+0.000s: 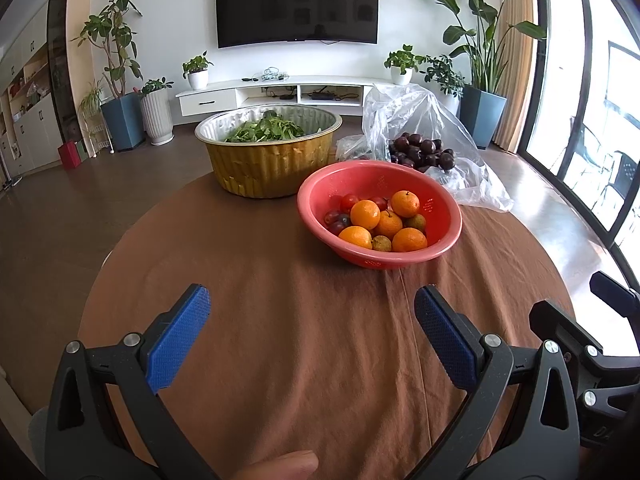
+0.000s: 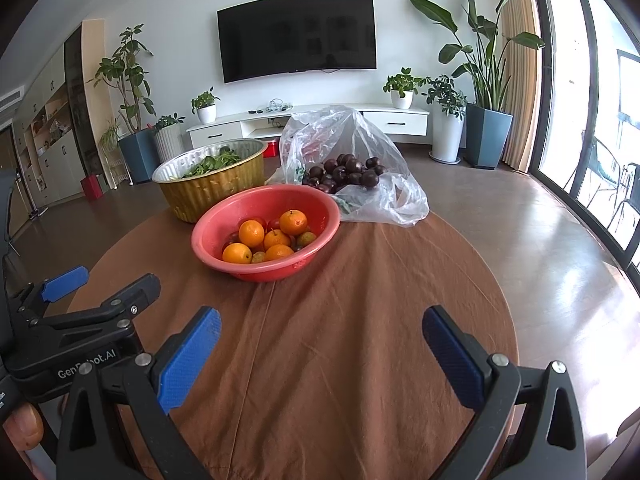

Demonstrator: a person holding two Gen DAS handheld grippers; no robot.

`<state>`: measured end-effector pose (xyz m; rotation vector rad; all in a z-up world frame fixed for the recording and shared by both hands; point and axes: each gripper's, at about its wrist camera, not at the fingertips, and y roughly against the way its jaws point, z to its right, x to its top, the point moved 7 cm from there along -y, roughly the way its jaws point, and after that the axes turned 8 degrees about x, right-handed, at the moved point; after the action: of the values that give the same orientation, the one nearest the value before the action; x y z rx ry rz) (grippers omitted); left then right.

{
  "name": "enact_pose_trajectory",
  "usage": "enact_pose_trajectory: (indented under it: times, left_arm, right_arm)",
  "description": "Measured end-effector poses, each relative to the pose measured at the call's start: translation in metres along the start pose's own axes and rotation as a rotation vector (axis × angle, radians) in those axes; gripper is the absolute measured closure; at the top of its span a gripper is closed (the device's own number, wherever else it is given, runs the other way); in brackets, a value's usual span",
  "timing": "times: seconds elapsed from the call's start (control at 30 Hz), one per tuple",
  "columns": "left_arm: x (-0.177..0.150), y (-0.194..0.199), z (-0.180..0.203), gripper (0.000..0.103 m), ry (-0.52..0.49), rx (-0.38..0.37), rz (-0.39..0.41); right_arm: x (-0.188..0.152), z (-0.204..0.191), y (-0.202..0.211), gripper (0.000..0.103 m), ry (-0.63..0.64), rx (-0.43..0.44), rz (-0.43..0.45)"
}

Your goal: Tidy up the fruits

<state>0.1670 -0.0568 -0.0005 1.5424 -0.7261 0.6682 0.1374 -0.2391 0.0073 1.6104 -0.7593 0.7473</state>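
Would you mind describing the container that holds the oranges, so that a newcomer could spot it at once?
On the round table under the brown cloth, three things sit at the far side. The nearest is the red plastic basin, holding oranges and smaller fruit. Unlike the gold foil tub of greens and the clear plastic bag of dark plums behind it, it is smooth, red and perforated.
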Motion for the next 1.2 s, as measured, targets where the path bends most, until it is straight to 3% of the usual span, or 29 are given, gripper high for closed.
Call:
enact_pose_trajectory:
  times: [1.2]
  left_arm:
    - [-0.0026,-0.0005,0.0006,0.0,-0.003,0.001,-0.005]
  right_arm:
    - [0.0028,-0.0004,0.0023,0.0,-0.001,0.0,-0.004]
